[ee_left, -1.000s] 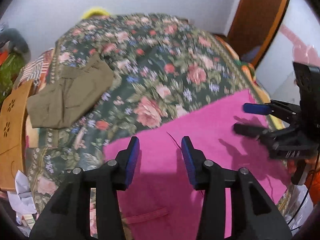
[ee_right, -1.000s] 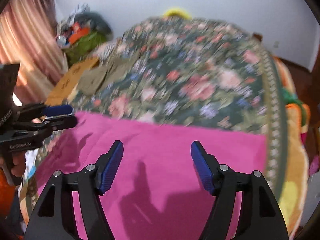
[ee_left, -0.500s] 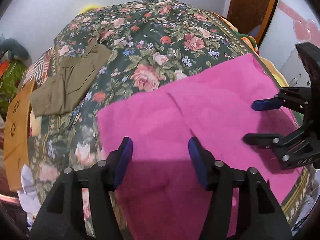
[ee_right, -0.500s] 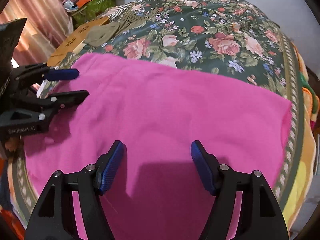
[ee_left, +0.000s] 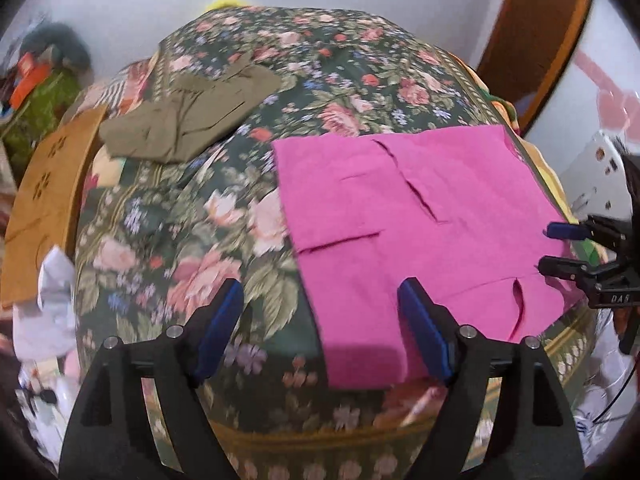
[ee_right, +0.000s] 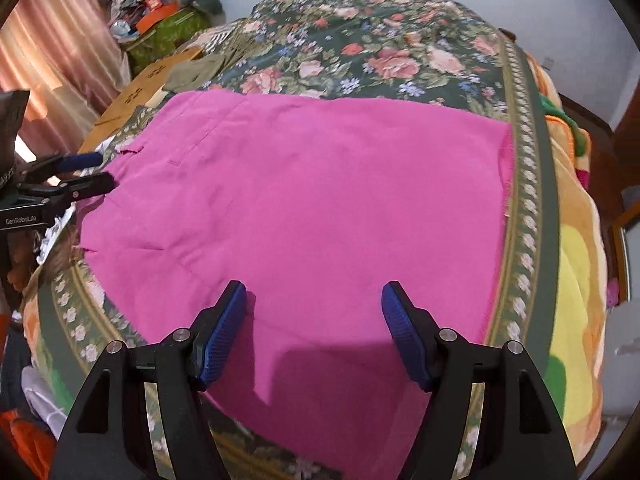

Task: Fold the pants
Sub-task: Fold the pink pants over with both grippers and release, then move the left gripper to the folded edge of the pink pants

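Bright pink pants [ee_left: 420, 208] lie spread flat on the floral bed cover [ee_left: 340, 72]; they fill the middle of the right wrist view [ee_right: 312, 184]. My left gripper [ee_left: 322, 326] hovers over the near left edge of the pants. Its jaws are opening, and no cloth is pinched between them. My right gripper [ee_right: 314, 328] stands open above the near edge of the pants, with nothing pressed between its blue pads. Each gripper also shows at the side of the other's view, the right gripper [ee_left: 560, 248] and the left gripper [ee_right: 90, 172].
Folded olive pants [ee_left: 192, 120] lie at the bed's far left. A brown perforated board [ee_left: 48, 200] and crumpled white paper [ee_left: 52, 304] sit beside the bed. A brown door [ee_left: 532, 40] stands at the right. A yellow-orange blanket [ee_right: 576, 260] hangs off the bed's right edge.
Both grippers have drawn back toward the near edge of the bed, so more of the pink pants shows. The left jaws have spread wider. The right jaws keep the same width.
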Available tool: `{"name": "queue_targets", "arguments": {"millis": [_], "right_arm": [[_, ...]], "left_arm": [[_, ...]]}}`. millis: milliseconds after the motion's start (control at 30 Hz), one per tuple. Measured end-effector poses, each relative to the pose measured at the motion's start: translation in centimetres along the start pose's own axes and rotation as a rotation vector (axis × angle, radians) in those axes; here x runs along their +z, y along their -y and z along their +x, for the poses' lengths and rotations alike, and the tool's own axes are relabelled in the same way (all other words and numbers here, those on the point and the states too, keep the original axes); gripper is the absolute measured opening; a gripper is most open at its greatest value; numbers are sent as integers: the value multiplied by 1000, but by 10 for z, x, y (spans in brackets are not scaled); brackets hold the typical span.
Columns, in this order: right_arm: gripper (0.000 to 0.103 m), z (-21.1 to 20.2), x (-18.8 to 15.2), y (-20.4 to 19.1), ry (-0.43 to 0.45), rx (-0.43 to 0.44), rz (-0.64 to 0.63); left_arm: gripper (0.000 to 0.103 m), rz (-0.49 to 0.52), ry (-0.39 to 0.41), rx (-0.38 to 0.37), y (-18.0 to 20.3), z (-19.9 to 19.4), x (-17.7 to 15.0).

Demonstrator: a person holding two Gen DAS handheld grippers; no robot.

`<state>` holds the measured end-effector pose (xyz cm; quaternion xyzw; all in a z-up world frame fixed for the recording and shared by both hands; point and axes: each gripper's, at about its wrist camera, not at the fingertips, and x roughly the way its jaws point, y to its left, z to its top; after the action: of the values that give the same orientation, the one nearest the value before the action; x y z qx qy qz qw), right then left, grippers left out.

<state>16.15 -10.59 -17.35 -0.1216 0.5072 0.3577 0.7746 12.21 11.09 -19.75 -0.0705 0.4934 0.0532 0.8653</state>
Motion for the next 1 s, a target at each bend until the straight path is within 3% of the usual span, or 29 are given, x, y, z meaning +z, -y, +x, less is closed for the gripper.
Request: {"name": "queue_targets", "arguments": {"millis": [133, 200, 333, 467, 567, 800, 1000], "right_arm": [[67, -10, -7, -4, 32, 5, 1], [67, -14, -7, -8, 55, 12, -1], [67, -23, -3, -17, 113, 29, -13], [67, -27, 3, -27, 169, 52, -9], [67, -23, 4, -32, 195, 70, -1], [66, 4, -3, -35, 144, 88, 19], [67, 12, -10, -32, 122, 99, 1]], "left_arm": [[80, -46, -13, 55, -13, -8, -13], [80, -94, -8, 41, -21, -17, -18], [80, -236, -3, -93, -32, -34, -22], [80, -279, -19, -141, -25, -39, -25], [80, -301, -63, -222, -12, -34, -31], [78, -343, -144, -356, 3, -21, -40], [78, -433, -160, -448, -4, -5, -36]]}}
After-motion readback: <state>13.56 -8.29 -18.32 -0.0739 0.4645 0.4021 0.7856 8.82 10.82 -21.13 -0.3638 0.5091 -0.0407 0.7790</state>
